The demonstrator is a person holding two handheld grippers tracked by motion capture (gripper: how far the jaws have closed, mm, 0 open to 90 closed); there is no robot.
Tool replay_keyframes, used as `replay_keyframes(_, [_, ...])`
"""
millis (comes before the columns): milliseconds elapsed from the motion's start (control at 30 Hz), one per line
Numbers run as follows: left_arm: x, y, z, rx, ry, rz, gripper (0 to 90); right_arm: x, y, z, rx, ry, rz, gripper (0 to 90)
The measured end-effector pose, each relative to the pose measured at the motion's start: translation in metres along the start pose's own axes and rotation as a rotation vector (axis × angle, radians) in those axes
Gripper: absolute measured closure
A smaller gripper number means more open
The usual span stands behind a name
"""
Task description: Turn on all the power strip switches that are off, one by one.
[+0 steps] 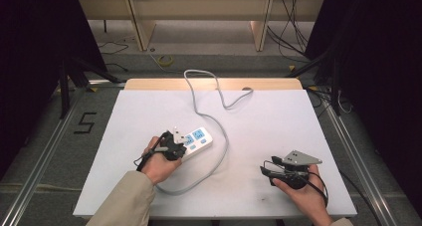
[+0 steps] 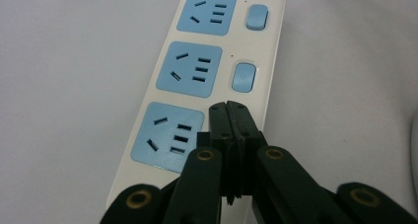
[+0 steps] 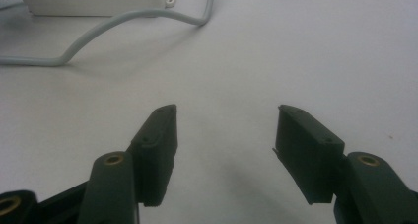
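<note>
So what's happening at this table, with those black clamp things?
A person holds a two-jaw gripper in each hand. The left gripper, jaws pressed shut, has its tips down at the white power strip, right where the nearest socket's switch would be. The right gripper sits apart over the bare white table, jaws open, holding nothing. The strip's grey cable loops across the table.

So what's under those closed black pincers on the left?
The left gripper, jaws shut together, sits over a white power strip, beside its nearest blue socket. Two blue switches show farther along; whatever lies directly beneath the tips is covered.
</note>
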State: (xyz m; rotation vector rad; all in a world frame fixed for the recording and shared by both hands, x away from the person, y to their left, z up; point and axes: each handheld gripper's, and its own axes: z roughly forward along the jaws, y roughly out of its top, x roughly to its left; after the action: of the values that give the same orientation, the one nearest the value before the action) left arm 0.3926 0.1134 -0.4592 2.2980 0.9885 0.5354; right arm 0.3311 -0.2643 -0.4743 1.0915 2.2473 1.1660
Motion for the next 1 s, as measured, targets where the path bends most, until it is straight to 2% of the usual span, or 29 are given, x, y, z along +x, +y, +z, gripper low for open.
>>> replay_keyframes(333, [0.0054, -0.0026, 0.0002, -0.026, -0.036, -0.023, 89.9, 0.0000, 0.0005, 0.0001, -0.001, 0.003, -0.003, 42.2])
replay_keyframes(1000, [0.0067, -0.0010, -0.0011, -0.029, -0.043, -0.015, 89.5, 0.0002, 0.0005, -0.0006, -0.002, 0.007, -0.004, 42.1])
